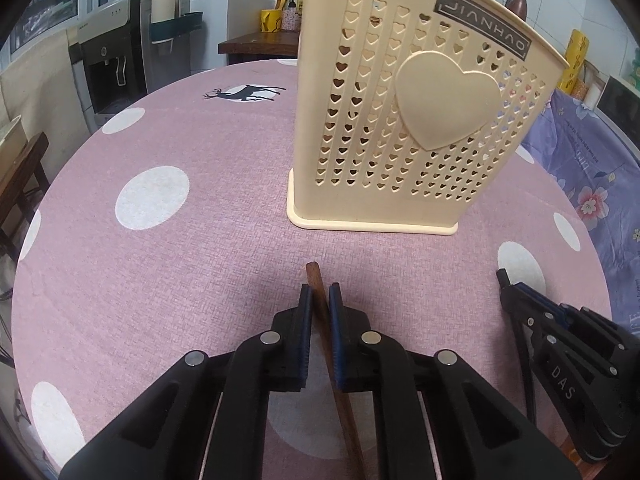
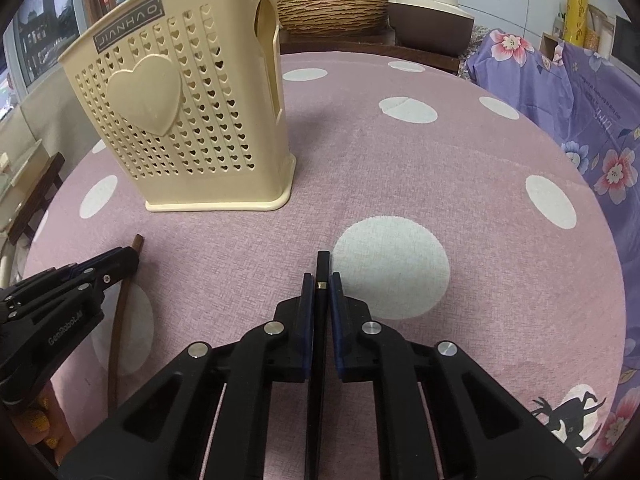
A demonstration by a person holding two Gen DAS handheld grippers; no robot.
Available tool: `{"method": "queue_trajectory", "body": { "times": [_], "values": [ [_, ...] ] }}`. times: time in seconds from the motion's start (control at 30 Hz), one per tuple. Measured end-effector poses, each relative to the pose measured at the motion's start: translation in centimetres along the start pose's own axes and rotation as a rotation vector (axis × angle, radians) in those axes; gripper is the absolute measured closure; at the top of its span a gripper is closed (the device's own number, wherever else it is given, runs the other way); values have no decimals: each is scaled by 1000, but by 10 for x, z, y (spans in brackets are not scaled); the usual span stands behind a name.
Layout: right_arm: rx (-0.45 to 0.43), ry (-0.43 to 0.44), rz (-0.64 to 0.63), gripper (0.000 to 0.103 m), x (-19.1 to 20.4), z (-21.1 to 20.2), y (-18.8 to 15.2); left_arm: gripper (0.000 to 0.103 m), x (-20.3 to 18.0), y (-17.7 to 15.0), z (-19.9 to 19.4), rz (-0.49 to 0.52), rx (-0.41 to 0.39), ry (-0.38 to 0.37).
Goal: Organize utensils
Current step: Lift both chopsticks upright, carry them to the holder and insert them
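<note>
Holder [image 1: 384,128] stands on table [image 1: 160,280]; chopsticks [image 1: 316,280] before it.

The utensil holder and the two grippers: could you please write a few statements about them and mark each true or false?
1. The left gripper is shut on a brown wooden chopstick. True.
2. The right gripper is open and holds nothing. False: it is shut on a black chopstick.
3. The cream utensil holder stands upright on the pink dotted tablecloth. True.
4. The holder's holes are round. False: they are heart-shaped, with a large raised heart on the front.
5. The black chopstick is already inside the holder. False: it is still in the right gripper, apart from the holder.
</note>
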State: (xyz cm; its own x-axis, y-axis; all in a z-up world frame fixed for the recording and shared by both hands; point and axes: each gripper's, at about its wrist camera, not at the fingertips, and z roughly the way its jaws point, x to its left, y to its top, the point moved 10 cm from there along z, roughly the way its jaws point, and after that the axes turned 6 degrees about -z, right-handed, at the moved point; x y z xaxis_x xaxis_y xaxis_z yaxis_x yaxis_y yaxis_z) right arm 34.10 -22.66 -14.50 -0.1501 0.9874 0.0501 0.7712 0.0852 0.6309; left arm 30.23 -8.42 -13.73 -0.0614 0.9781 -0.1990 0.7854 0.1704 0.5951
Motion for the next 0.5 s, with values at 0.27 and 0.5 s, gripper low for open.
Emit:
{"method": "queue_trajectory", "body": {
  "times": [0.27,0.5],
  "values": [
    [-88,111,33,95,12,-36,12,94,5,8,-25,-30,-42,-61],
    [-196,169,-9,95,27,-96,31,95,3,30,-99,-2,-165,-171]
  ]
}}
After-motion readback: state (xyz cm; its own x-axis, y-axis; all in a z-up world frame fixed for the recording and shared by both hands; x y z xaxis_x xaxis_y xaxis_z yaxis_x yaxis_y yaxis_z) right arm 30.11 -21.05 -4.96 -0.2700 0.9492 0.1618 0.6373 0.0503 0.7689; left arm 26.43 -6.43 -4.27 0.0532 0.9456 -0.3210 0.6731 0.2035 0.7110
